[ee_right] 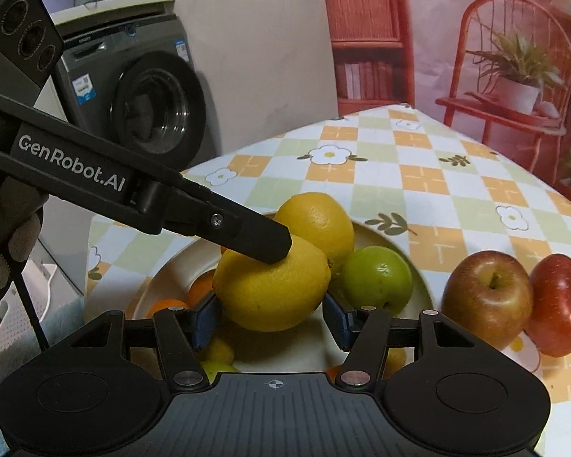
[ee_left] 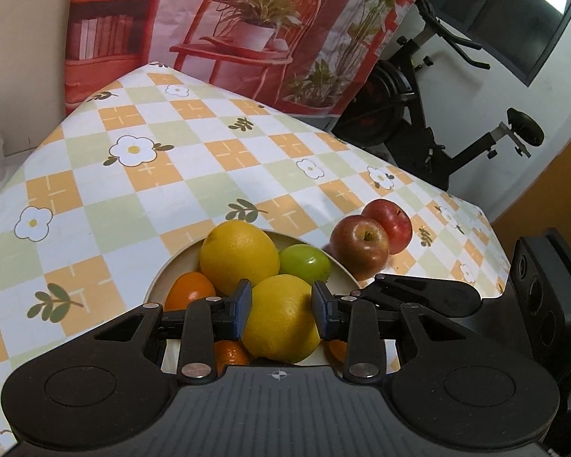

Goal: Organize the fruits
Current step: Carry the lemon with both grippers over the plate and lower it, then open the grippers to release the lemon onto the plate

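A yellow lemon [ee_left: 281,327] [ee_right: 270,293] hangs over the near side of a cream plate [ee_left: 171,266] [ee_right: 403,243]. My left gripper [ee_left: 281,310] has both blue pads against the lemon's upper sides. In the right wrist view, one of the left gripper's fingers [ee_right: 270,243] lies on the lemon's top and the other is hidden. My right gripper [ee_right: 271,316] is shut on the same lemon lower down. On the plate lie a second lemon [ee_left: 240,257] [ee_right: 319,224], a green fruit [ee_left: 304,264] [ee_right: 377,278] and oranges [ee_left: 189,289] [ee_right: 200,289].
Two red apples [ee_left: 358,247] [ee_right: 487,297] stand touching on the checked tablecloth [ee_left: 209,175] right of the plate. A gloved hand [ee_right: 3,236] holds the left gripper. A washing machine [ee_right: 152,103] stands beyond the table's left edge and an exercise bike [ee_left: 418,114] behind its right.
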The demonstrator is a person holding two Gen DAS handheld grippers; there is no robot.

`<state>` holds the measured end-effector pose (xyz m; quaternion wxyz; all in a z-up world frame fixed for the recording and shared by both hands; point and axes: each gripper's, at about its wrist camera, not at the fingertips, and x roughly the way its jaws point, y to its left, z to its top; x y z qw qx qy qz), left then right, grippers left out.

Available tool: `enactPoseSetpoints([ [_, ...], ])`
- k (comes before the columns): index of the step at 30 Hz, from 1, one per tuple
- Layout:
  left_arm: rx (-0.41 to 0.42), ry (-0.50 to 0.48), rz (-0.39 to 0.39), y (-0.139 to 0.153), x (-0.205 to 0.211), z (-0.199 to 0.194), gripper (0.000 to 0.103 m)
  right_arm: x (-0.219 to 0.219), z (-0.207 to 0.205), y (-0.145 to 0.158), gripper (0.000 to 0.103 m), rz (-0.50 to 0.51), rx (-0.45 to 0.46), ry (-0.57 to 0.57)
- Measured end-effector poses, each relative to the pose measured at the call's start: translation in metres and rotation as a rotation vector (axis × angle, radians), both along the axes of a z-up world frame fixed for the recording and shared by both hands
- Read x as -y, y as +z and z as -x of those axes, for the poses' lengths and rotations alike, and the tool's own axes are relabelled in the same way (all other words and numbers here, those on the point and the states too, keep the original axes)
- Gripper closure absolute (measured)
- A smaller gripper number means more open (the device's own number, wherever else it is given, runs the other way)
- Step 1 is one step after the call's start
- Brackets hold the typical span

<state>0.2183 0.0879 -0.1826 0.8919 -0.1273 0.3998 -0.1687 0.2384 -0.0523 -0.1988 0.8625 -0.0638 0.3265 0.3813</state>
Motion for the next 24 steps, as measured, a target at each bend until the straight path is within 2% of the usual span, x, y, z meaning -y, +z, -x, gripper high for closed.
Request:
enactPoseSetpoints([
  [11,-0.007,0.014,-0.055,-0.006,0.002,-0.002,0.067,0.003,-0.002,-0.007,0.047,0.0,-0.044,-0.015],
  [18,-0.007,0.016,-0.066,-0.005,0.003,-0.002,0.067,0.01,0.003,-0.003,0.048,-0.018,-0.025,-0.015],
  [24,-0.003,0.026,-0.078,-0.004,0.005,0.0,0.067,0.029,0.013,0.007,0.046,-0.041,0.03,-0.039],
])
